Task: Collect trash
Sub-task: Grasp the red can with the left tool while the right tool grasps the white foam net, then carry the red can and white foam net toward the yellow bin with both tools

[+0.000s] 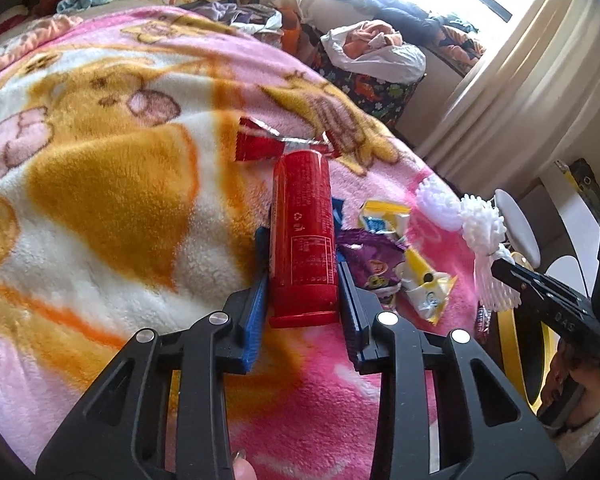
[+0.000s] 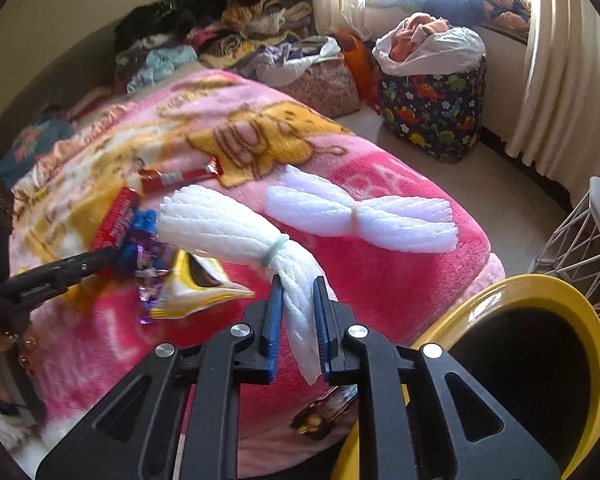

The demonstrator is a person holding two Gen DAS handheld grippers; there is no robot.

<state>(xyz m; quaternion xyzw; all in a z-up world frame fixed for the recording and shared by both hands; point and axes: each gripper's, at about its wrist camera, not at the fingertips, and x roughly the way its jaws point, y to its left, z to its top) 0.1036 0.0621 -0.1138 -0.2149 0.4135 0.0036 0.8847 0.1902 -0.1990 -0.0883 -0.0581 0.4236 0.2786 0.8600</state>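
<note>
Jaws of my left gripper [image 1: 302,236] clamp a red cylindrical can [image 1: 302,236] at frame centre above the pink fleece bed blanket [image 1: 100,184]; right gripper [image 2: 298,300] pinches a white foam-net bundle [image 2: 228,228], centre frame.

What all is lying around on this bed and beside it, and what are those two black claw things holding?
red can: 1, red, held above the blanket in the left gripper
foam net bundles: 2, white; one held in the right gripper, one lying on the blanket
red wrapper: 1, red, on the blanket beyond the can
purple wrapper: 1, purple, on the blanket right of the can
yellow wrappers: at least 2, yellow and white, beside the purple one
blanket: 1, pink, orange and white, covering the bed
bin: 1, yellow rim, dark inside, beside the bed
dinosaur-print basket: 1, dark, on the floor near the curtain
clothes pile: many, mixed colours, far end of the bed
left gripper: 1, black with blue pads
right gripper: 1, black with blue pads
</note>
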